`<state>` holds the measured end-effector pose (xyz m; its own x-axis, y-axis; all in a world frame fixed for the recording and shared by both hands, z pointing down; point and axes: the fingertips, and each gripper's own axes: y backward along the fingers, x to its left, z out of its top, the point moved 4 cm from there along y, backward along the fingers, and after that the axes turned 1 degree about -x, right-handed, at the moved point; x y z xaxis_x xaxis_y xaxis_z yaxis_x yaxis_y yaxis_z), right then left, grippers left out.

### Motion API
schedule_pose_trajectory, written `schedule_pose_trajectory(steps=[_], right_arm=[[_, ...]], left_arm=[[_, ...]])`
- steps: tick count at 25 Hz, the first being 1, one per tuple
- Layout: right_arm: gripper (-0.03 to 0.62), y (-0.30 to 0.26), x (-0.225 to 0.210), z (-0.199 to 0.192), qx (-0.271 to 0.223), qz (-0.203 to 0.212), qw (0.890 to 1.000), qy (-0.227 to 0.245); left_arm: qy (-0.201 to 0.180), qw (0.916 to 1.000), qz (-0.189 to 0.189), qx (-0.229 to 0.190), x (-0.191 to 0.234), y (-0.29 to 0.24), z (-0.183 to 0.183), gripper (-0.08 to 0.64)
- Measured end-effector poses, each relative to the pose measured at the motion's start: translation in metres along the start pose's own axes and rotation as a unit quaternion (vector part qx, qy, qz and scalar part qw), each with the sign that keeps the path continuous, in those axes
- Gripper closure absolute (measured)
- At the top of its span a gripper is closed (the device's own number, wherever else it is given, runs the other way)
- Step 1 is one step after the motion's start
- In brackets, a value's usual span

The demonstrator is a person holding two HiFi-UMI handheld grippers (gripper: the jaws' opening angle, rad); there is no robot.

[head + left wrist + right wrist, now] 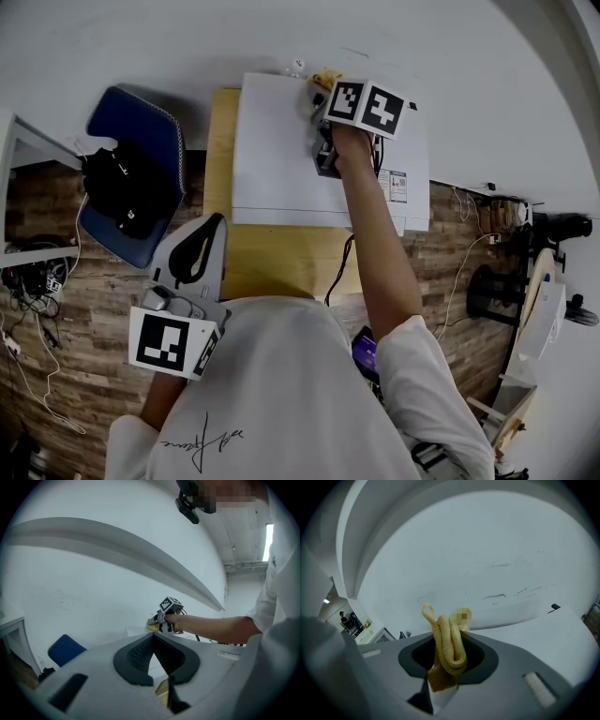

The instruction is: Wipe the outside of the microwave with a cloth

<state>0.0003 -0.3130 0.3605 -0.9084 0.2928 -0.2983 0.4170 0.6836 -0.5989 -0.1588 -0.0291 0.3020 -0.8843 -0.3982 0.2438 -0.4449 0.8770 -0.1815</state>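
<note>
A white wall (187,37) and a wood-plank floor (94,309) are seen from above, and a light wooden counter (272,262) is set against that wall. The counter is largely covered by a white box-shaped microwave (281,150), whose flat top is turned towards the head view. To the left of the counter a blue padded chair (141,122) is placed, and a black bundle (127,192) is laid on its seat. The right gripper (319,101), topped by its marker cube, is held out on a stretched arm (375,244) over the far part of the microwave top, close to the wall. In the right gripper view its fingers (476,660) are seen clamped on a folded yellow woven cloth (449,648), which is bunched between them and stands up above them with a small loop at its upper end. In the head view the cloth (325,79) is found at the rear edge of the microwave top; whether it is pressed against the surface cannot be told. The left gripper (214,225) is kept low beside the person's white T-shirt (291,394), near the front left corner of the counter and apart from the microwave. Its dark fingers (136,656) are brought together at the tips, and nothing is held between them.
</note>
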Motion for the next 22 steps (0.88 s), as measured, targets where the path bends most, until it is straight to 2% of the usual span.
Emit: schedule_pose_trajectory(steps=[13,20,22], right_arm=[[0.477,-0.026,0.068,-0.008,0.014,0.048,0.998,0.030],[0.477,-0.036,0.106,-0.015,0.025,0.088,0.995,0.034],[0.477,-0.038,0.119,-0.018,0.033,0.110,0.993,0.034]], left_arm=[[0.005,0.9996,0.028,-0.006,0.010,0.018,0.002,0.568],[0.007,0.9985,0.053,-0.008,0.016,0.032,0.000,0.568],[0.009,0.9984,0.056,-0.007,0.015,0.034,0.000,0.568]])
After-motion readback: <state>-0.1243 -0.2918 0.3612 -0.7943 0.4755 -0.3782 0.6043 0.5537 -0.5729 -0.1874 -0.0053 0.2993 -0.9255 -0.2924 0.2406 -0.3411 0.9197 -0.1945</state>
